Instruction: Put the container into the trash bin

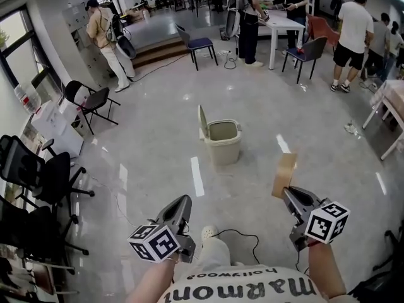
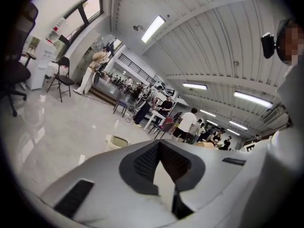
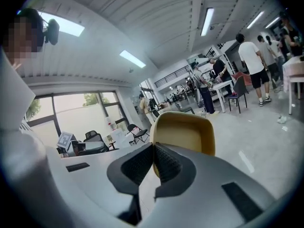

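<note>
A wide, glossy grey floor point(image 1: 158, 137) fills most of the head view, with people standing round a white table point(image 1: 287, 24) at the far side and black office chairs point(image 1: 38, 175) crowded along the left edge. Out in the open middle stands the trash bin point(image 1: 222, 142) point(image 2: 116, 141) — pale beige, its lid tipped upright on the left side and its mouth open. A white strip of tape point(image 1: 197, 175) lies on the floor just to the left of it and nearer the person. Low in that view the two grippers are held up side by side. The left gripper point(image 1: 182, 202) point(image 2: 159, 145) has its jaws pressed tip to tip with nothing between them, and it points roughly towards the bin. The right gripper point(image 1: 287, 191) point(image 3: 153, 148) is clamped on the lower edge of the container point(image 1: 284, 175) point(image 3: 185, 129) — a tan, shallow tray with rounded corners that stands up above the jaws, its hollow side facing the gripper's camera. The container is in the air to the right of the bin and nearer the person, well apart from the bin's rim.
</note>
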Demonstrator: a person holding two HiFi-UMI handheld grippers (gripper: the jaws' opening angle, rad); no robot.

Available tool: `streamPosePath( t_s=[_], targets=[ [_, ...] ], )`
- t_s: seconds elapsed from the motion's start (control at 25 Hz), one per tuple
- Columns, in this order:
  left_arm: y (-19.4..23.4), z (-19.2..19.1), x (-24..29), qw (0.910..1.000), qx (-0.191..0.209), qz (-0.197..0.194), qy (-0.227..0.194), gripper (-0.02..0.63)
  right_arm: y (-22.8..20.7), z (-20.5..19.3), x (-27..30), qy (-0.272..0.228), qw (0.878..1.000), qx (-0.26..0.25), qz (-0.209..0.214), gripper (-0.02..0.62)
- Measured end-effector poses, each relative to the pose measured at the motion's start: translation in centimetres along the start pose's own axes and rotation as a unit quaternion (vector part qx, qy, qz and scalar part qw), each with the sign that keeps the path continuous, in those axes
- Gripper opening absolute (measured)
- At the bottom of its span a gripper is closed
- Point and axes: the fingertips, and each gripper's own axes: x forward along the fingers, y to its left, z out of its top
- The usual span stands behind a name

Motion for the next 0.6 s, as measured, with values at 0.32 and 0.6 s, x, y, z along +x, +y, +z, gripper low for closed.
streamPosePath(
  t_s=[0.32,0.6],
  targets=[
    [5.5,2.2,5.8,1.0,0.007,-0.005,-0.003,-0.009,-2.8,0.1,6.7,0.038,0.999,0.024,-0.028,0.012],
    [10.4,6.9,12.6,0.9983,-0.013,-0.043,0.038,-0.011,-3.3,3.9,15.1,0.042,0.998,0.037,-0.037,0.012]
  ],
)
